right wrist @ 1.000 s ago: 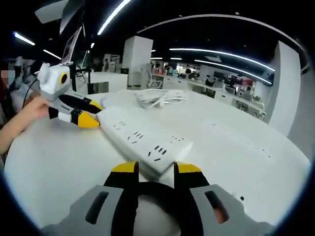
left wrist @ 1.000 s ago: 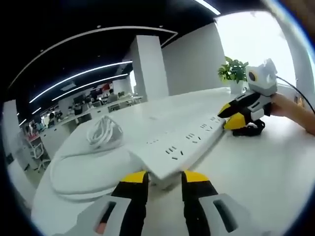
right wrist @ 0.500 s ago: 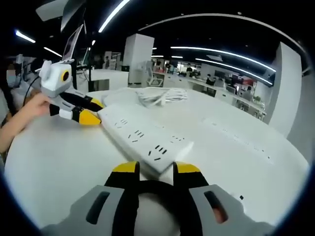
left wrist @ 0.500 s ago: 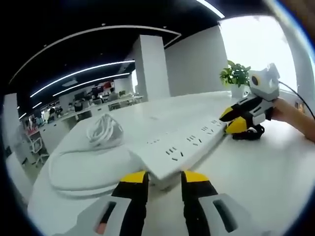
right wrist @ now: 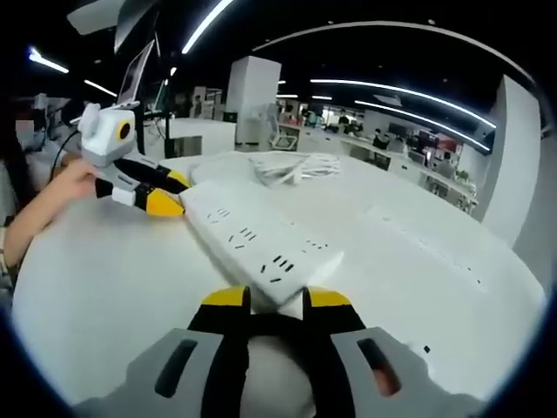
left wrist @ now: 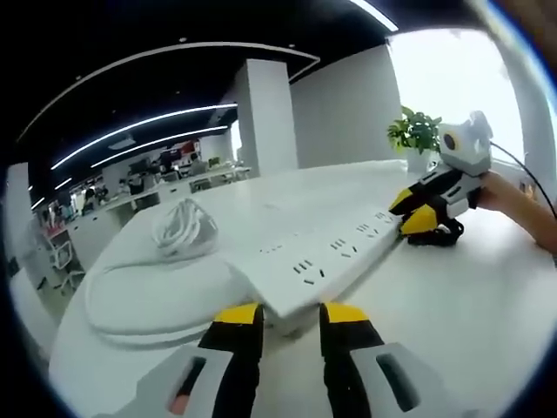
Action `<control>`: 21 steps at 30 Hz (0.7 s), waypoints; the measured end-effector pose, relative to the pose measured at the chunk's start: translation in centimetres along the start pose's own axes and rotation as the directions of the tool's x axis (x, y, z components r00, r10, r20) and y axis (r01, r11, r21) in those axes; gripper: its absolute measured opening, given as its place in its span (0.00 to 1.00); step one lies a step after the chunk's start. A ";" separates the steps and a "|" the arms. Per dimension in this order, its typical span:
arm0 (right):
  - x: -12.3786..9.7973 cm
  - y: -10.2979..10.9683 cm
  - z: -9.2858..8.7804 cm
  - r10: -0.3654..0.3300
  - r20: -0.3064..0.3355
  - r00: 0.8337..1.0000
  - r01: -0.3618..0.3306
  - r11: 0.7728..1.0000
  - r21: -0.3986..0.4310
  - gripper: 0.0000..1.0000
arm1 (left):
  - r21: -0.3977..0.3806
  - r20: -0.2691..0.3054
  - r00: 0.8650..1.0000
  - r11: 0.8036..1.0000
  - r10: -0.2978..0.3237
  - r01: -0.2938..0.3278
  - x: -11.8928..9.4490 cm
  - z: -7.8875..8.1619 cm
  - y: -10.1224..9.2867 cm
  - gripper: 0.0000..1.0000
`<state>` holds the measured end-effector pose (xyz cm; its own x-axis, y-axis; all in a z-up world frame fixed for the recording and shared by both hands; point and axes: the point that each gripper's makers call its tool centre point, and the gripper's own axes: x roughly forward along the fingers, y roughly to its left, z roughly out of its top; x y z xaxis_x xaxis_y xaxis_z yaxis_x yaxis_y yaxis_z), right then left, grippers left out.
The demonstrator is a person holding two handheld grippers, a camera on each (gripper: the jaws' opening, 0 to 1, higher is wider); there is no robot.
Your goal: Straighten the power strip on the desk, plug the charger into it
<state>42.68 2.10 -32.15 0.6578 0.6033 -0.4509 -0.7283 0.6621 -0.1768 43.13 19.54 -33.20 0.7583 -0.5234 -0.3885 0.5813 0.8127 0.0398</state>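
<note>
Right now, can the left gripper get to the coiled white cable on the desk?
Probably yes. The coiled white cable lies on open white desk beside the long white power strip, whose near end sits at the left gripper.

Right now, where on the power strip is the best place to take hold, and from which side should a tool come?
Probably at a short end, coming in along its length. The power strip is a long flat bar, socket face up, so an end offers a narrow edge and leaves the sockets free. The left tool and right tool sit at opposite ends.
</note>
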 end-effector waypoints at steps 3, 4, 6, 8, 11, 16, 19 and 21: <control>-0.1 0.1 0.0 0.015 -0.006 1.000 -0.015 1.000 -0.009 0.22 | 0.018 -0.012 1.000 1.000 -0.007 0.007 -0.1 -0.1 -0.1 0.27; -0.1 0.2 0.0 0.019 -0.008 1.000 -0.019 1.000 -0.009 0.22 | 0.022 -0.014 1.000 1.000 -0.007 0.007 -0.2 -0.1 -0.1 0.27; -0.2 0.4 -0.1 0.027 -0.014 1.000 -0.027 0.999 -0.016 0.22 | 0.027 -0.019 1.000 1.000 -0.013 0.013 -0.2 -0.1 -0.2 0.27; -0.3 0.5 -0.1 0.037 -0.020 0.999 -0.037 0.999 -0.023 0.22 | 0.029 -0.022 1.000 0.999 -0.016 0.017 -0.4 -0.2 -0.2 0.27; -0.5 0.8 -0.2 0.059 -0.026 0.998 -0.059 0.998 -0.026 0.22 | 0.037 -0.025 0.999 0.999 -0.022 0.023 -0.4 -0.2 -0.2 0.28; -0.8 1.1 -0.3 0.093 -0.035 0.995 -0.094 0.995 -0.021 0.22 | 0.058 -0.034 0.999 0.998 -0.031 0.033 -0.7 -0.4 -0.4 0.30; -0.9 1.3 -0.3 0.108 -0.041 0.993 -0.110 0.994 -0.024 0.21 | 0.064 -0.037 0.999 0.997 -0.038 0.040 -0.8 -0.5 -0.6 0.31; -1.0 1.4 -0.4 0.120 -0.045 0.992 -0.121 0.992 -0.028 0.21 | 0.063 -0.040 0.998 0.997 -0.041 0.044 -0.9 -0.5 -0.8 0.33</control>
<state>40.90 2.29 -32.27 0.5567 0.6578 -0.5073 -0.8076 0.5715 -0.1452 41.83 19.55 -33.33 0.7212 -0.5458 -0.4266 0.6313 0.7714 0.0802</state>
